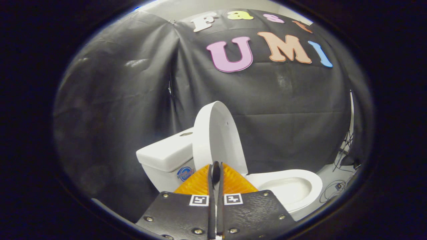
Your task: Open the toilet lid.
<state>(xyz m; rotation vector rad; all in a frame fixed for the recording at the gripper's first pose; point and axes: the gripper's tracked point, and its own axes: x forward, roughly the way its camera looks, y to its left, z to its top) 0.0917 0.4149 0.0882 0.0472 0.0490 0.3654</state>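
A white toilet stands ahead against the black cloth wall. Its lid (218, 133) is raised, standing nearly upright beside the tank (165, 153), and the seat and bowl (293, 185) lie uncovered to the right of it. My gripper (216, 173) sits low in front of the lid's lower part. The two orange fingers (196, 183) are pressed together with nothing visible between them. The fingertips overlap the bottom of the lid in the picture; I cannot tell whether they touch it.
Black cloth hangs behind and to the left of the toilet. On the pale floor to the right of the bowl lie dark cables (335, 188), with a stand's legs (345, 150) behind them.
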